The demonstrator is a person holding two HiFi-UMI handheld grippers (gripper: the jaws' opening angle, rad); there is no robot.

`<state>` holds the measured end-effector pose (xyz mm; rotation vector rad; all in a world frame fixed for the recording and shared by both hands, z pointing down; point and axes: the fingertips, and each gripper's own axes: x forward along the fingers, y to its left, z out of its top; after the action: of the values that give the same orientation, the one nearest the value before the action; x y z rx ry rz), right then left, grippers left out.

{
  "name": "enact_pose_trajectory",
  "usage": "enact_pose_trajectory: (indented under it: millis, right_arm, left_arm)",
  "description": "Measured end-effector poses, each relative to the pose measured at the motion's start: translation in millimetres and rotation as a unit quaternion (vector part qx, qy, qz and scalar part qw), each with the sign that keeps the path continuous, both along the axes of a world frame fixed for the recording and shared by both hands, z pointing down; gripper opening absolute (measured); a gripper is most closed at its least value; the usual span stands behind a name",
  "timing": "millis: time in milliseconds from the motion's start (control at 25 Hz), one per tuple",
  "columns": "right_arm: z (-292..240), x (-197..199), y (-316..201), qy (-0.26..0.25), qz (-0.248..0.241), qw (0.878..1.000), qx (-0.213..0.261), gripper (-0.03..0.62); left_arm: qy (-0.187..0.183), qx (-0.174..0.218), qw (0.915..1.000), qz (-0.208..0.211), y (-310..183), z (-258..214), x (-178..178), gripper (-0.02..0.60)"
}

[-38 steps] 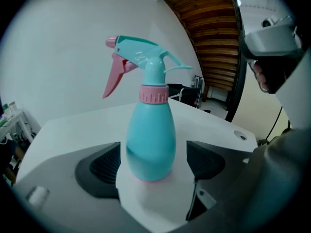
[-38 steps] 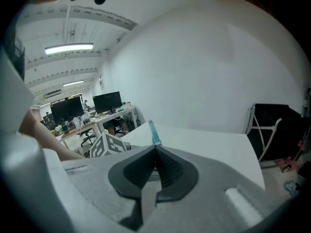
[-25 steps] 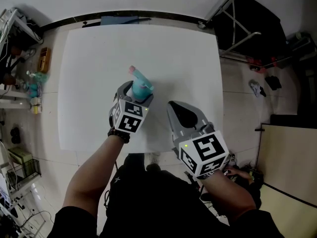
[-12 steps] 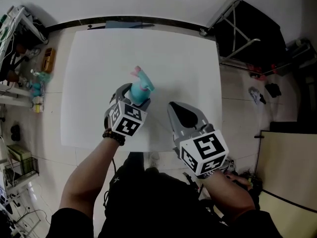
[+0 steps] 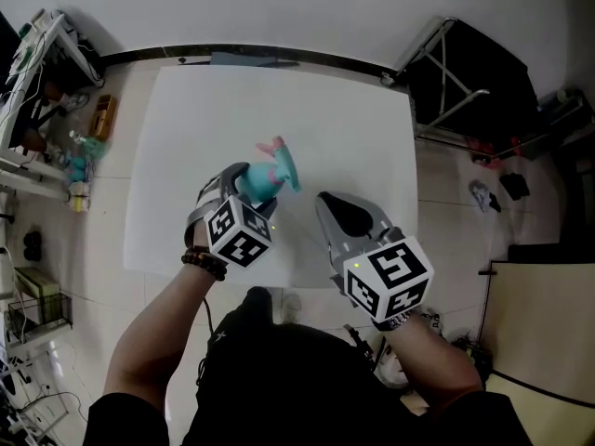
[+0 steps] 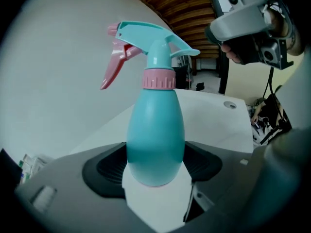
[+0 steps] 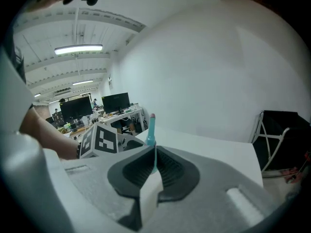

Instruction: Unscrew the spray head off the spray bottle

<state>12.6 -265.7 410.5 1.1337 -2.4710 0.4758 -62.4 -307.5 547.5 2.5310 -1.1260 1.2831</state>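
Observation:
A teal spray bottle (image 5: 275, 177) with a teal spray head (image 6: 150, 37), pink trigger and pink collar (image 6: 158, 79) sits between the jaws of my left gripper (image 5: 249, 180). The black pads press on both sides of its round lower body (image 6: 155, 135), and it is held above the white table (image 5: 186, 110), leaning away from me. My right gripper (image 5: 342, 210) hangs over the table's near edge, to the right of the bottle, shut with nothing in it. In the right gripper view the bottle (image 7: 151, 129) shows just beyond the shut jaws (image 7: 154, 166).
A black folding stand (image 5: 465, 72) stands off the table's far right corner. Shelves with bottles and clutter (image 5: 74, 147) line the left side. Small things lie on the tiled floor (image 5: 488, 189) at the right.
My left gripper has risen and rolled with the bottle in it, so the spray head has swung towards the right. The right gripper has kept its place.

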Motion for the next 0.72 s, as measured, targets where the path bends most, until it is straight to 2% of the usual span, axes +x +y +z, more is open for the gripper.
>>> enact_pose_trajectory:
  millis: [40, 80, 400, 720]
  right_arm:
    - [-2, -3, 0, -0.003, -0.004, 1.0, -0.001, 0.052]
    - [-3, -5, 0, -0.006, -0.007, 1.0, -0.002, 0.074]
    - [-8, -33, -8, -0.018, -0.03, 0.999, -0.014, 0.118]
    - [2, -65, -9, -0.034, -0.047, 0.996, -0.062, 0.15]
  left_arm:
    - [-0.009, 0.001, 1.0, 0.004, 1, -2, -3, 0.385]
    - [-0.017, 0.002, 0.9998, 0.007, 2, -4, -6, 0.385]
    - [-0.074, 0.014, 0.9964, 0.039, 2, -14, -28, 0.387]
    - [-0.124, 0.043, 0.9885, 0.076, 5, -21, -46, 0.385]
